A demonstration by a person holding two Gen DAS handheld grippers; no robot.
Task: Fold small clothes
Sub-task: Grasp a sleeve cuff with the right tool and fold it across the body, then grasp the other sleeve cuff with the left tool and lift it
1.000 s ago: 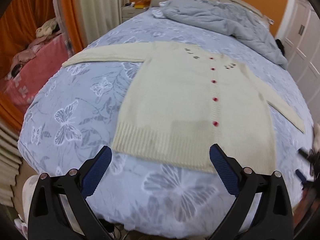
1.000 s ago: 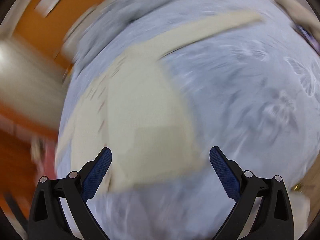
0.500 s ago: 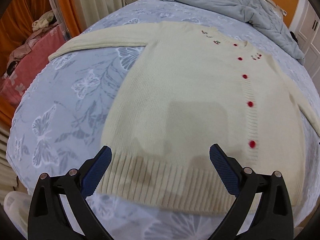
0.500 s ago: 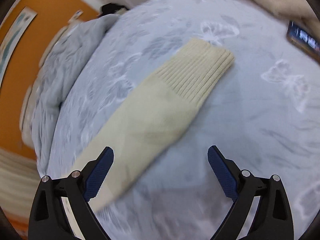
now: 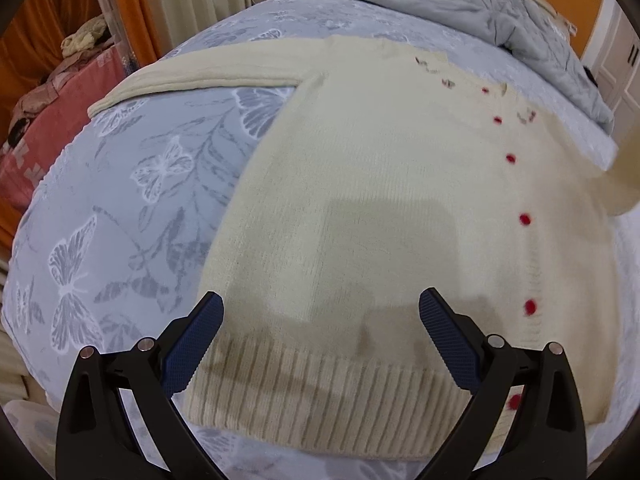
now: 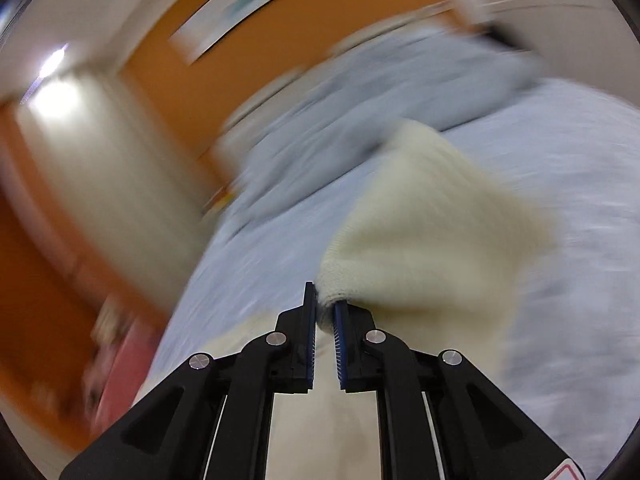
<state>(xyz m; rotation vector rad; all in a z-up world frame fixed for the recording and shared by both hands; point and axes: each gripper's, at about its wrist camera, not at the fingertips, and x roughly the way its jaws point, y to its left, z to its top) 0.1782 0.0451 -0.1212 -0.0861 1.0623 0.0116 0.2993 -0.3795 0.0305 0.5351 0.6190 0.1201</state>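
Both tongs showed clearly. At the bottom of the left wrist view, the left gripper (image 5: 320, 316) stood released, jaws wide apart, its blue pads (image 5: 192, 350) framing the ribbed hem (image 5: 320, 396) of the cardigan (image 5: 360, 208). In the right wrist view, which was badly blurred, the right gripper (image 6: 325, 312) was clenched on the sleeve (image 6: 432, 248), whose knit bunched between the pads at lower centre and rose toward the upper right of the frame.

The cardigan lay flat, front up, on the bed (image 5: 132, 184), filling the centre and right of the left view, with red buttons (image 5: 525, 219) running down its right side. Its other sleeve (image 5: 192, 76) stretched toward the upper left. The hem's left corner sat just beside the left pad. Bare butterfly-print bedcover lay open along the left of the frame. A grey duvet (image 5: 480, 4) was heaped at the top right, well apart from the cardigan's body. Orange curtains (image 5: 44, 20) and pink bedding (image 5: 44, 128) edged the far left.
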